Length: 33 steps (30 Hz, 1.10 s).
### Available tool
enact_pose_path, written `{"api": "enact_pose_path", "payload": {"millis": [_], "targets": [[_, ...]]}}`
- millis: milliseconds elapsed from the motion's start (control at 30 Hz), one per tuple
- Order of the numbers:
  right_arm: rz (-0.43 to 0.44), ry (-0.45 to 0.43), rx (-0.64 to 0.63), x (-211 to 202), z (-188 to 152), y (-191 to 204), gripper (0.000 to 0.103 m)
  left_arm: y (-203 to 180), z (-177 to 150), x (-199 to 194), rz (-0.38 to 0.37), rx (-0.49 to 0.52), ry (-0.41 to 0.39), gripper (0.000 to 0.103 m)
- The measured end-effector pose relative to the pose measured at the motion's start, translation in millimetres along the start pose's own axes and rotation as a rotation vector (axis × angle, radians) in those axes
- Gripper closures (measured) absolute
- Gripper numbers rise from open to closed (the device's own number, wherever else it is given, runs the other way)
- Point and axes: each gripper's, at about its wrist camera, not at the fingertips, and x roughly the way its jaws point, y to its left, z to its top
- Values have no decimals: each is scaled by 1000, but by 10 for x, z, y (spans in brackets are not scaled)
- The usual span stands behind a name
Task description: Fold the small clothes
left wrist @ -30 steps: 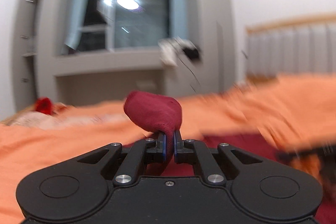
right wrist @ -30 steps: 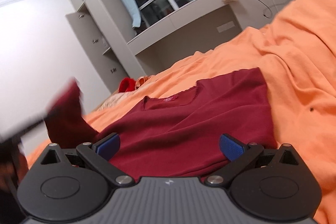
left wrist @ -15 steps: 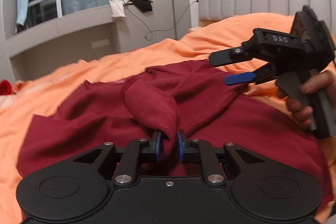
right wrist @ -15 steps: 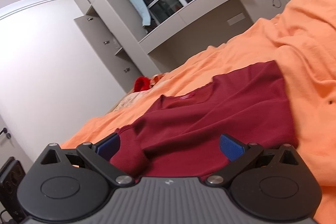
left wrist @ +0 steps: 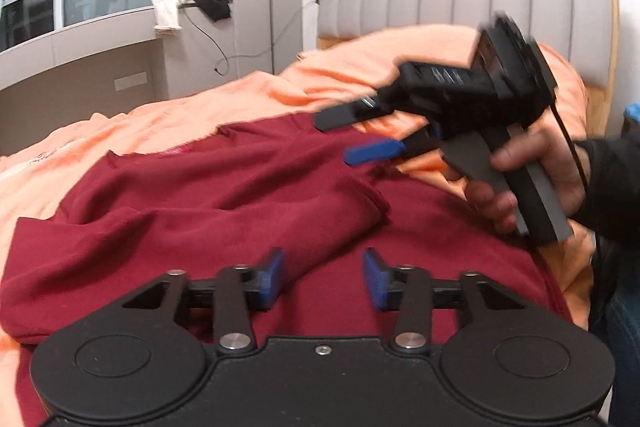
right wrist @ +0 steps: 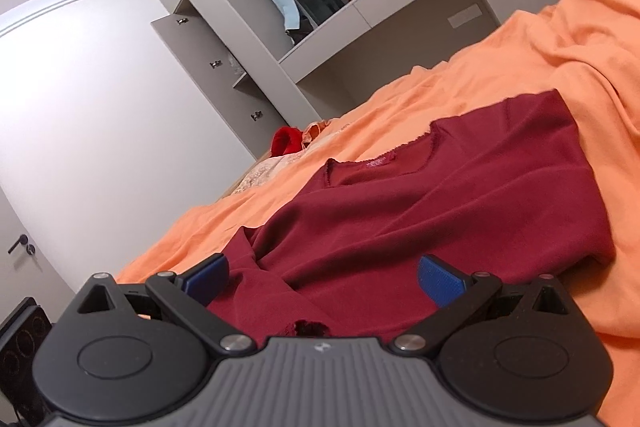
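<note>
With both claws spread wide and empty, treat shirt [left wrist: 240, 203] as flat on bed [left wrist: 168, 123], folded sleeve running diagonally away from left claw [left wrist: 323, 277]; right claw [left wrist: 356, 135] hovers over far side, equally near

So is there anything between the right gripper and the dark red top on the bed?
Nothing visible. The right gripper is open just above the dark red top, which lies on the orange bedsheet. The left gripper, also open, is off to the side.
</note>
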Motion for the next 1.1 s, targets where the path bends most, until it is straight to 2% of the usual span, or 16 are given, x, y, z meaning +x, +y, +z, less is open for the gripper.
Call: {"api": "enact_pose_path", "payload": {"millis": [67, 267, 333, 433, 467, 600, 633, 733, 767, 800, 833, 867, 933, 1000, 1033, 1100], "targets": [[3, 17, -7, 11, -2, -2, 0, 125, 56, -77, 40, -31, -32, 22], [-23, 89, -80, 75, -83, 78, 0, 690, 147, -400, 262, -166, -140, 4], [-31, 93, -107, 69, -114, 110, 0, 912, 125, -485, 376, -216, -166, 4], [-49, 100, -136, 103, -178, 149, 0, 1291, 74, -439, 615, -308, -108, 6], [-55, 105, -145, 115, -200, 159, 1, 1427, 43, -419, 639, -372, -79, 8], [-51, 123, -195, 135, -238, 228, 6, 1910, -139, -453, 548, -729, -49, 14], [-46, 130, -207, 145, -246, 250, 13, 1982, -181, -463, 523, -798, -51, 15], [-69, 155, -262, 171, -293, 342, 38, 2026, -231, -466, 563, -829, -39, 15], [-73, 157, -296, 163, -308, 388, 55, 2018, -224, -461, 582, -811, -35, 15], [-69, 155, -336, 137, -320, 446, 64, 1993, -233, -464, 593, -797, -32, 15], [-64, 147, -384, 99, -330, 516, 81, 1981, -225, -463, 596, -787, -32, 14], [-60, 136, -457, 48, -349, 611, 84, 1978, -263, -497, 591, -786, -34, 13], [-47, 142, -633, -28, -420, 803, 85, 1979, -287, -542, 582, -800, -41, 13], [-37, 164, -740, -62, -485, 912, 84, 2003, -322, -579, 573, -835, -32, 13], [-32, 165, -750, -63, -493, 927, 80, 2026, -342, -568, 566, -854, -23, 13], [-21, 155, -742, -72, -470, 917, 59, 2050, -399, -594, 548, -901, -15, 15]]}}
